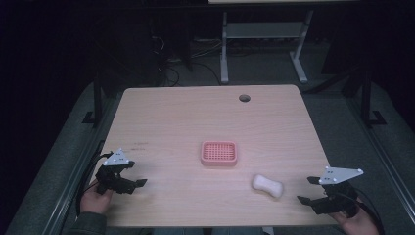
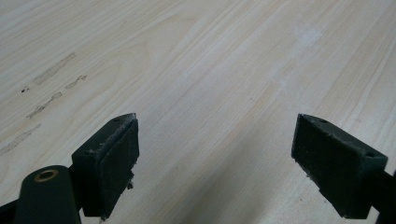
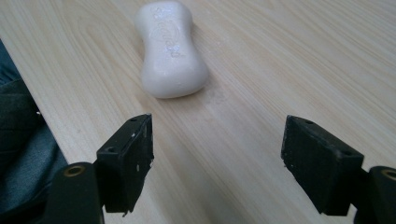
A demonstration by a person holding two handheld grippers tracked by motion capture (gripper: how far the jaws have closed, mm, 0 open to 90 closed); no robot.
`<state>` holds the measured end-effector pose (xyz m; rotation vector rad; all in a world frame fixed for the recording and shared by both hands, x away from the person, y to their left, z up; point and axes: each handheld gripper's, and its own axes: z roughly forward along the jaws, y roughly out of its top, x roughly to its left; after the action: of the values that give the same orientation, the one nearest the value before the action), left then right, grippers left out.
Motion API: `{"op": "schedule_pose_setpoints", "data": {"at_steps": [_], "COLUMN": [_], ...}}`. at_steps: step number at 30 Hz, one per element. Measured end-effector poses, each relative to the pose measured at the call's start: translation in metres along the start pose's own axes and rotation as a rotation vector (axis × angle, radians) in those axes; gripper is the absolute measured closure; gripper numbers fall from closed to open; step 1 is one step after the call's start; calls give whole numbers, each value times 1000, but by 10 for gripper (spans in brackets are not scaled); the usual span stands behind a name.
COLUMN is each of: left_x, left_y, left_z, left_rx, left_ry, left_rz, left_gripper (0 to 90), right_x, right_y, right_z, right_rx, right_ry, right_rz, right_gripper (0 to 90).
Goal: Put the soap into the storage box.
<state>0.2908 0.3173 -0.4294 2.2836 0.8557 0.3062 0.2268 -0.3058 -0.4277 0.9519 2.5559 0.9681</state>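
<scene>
Soap bar (image 3: 172, 51), upper centre of the right gripper view, judged light, rigid, slick; best pinched at its narrow waist by right gripper (image 3: 217, 163), jaws apart, nothing held.

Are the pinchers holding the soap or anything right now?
No, nothing is held. The right gripper is open, with the soap lying ahead of its jaws on the table. The left gripper is open over bare wood.

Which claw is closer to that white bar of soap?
The right claw. It sits just beside the soap near the table's front edge, open and pointed at it but not touching. The left claw is open too, far across the table, past the pink dish.
</scene>
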Motion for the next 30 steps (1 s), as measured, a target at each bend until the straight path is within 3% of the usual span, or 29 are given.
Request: {"op": "schedule_pose_setpoints", "data": {"at_steps": [30], "left_x": [-2], "left_y": [1], "left_z": [-4], "left_rx": [-8], "left_ry": [22], "left_rz": [28], "left_gripper": [149], "right_x": [13], "right_y": [60], "right_z": [25], "right_rx": [127], "right_ry": [55], "right_rz": [-122], "right_gripper": [218]}}
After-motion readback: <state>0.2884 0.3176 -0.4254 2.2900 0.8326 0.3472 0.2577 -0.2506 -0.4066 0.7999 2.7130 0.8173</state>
